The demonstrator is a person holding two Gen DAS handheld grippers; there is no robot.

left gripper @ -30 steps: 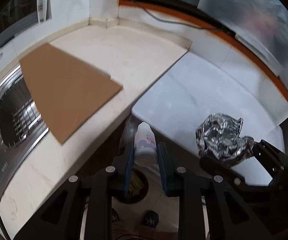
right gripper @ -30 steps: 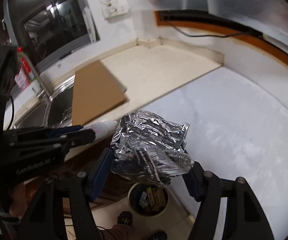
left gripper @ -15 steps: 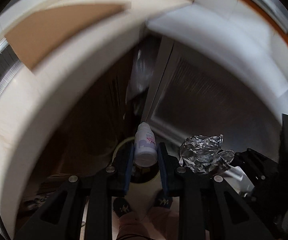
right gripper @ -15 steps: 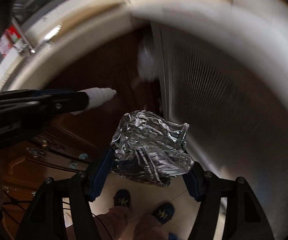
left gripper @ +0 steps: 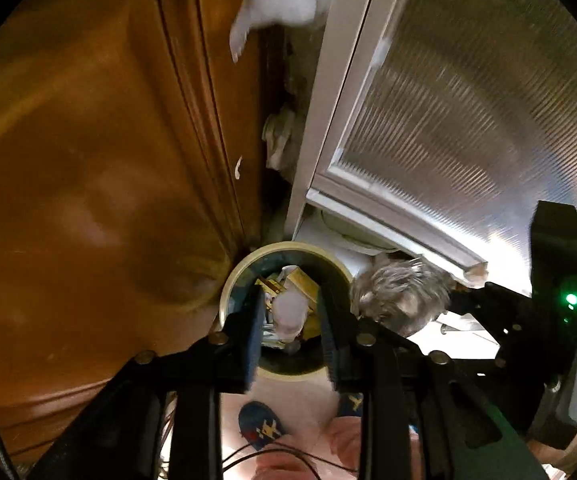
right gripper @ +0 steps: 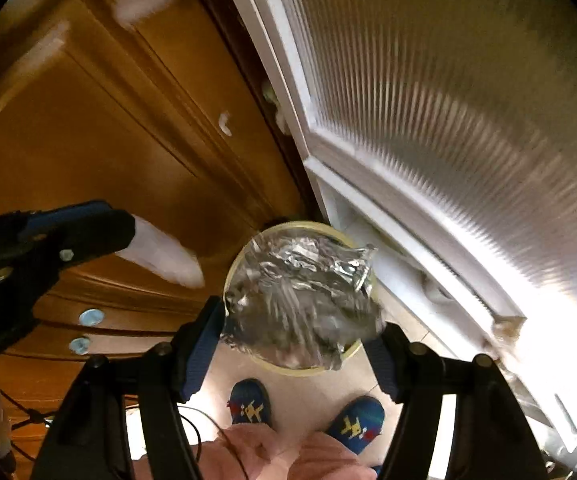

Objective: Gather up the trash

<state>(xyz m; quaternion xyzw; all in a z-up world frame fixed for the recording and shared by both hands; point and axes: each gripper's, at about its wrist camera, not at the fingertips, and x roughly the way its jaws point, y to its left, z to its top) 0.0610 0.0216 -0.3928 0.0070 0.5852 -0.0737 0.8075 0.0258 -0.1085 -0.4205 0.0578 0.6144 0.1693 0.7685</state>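
My left gripper point(left gripper: 288, 320) points down over a round cream-rimmed trash bin point(left gripper: 232, 280) on the floor. Its jaws stand wider than the small white bottle point(left gripper: 288, 312), which is blurred between them, above the bin's mouth. From the right wrist view the bottle point(right gripper: 160, 254) still sticks out of the left gripper point(right gripper: 128, 236). My right gripper point(right gripper: 292, 320) is shut on a crumpled ball of aluminium foil point(right gripper: 300, 304), held right above the same bin point(right gripper: 352, 354). The foil point(left gripper: 400, 296) shows in the left wrist view beside the bin.
Brown wooden cabinet doors point(left gripper: 88, 160) stand left of the bin. A white ribbed door point(left gripper: 448, 120) stands to the right. The person's blue slippers point(right gripper: 248, 404) are on the tiled floor just in front of the bin. The bin holds yellow packaging point(left gripper: 300, 284).
Both grippers swung from the counter down to the floor bin. The left jaws have spread apart around the bottle. The right gripper still holds the foil.
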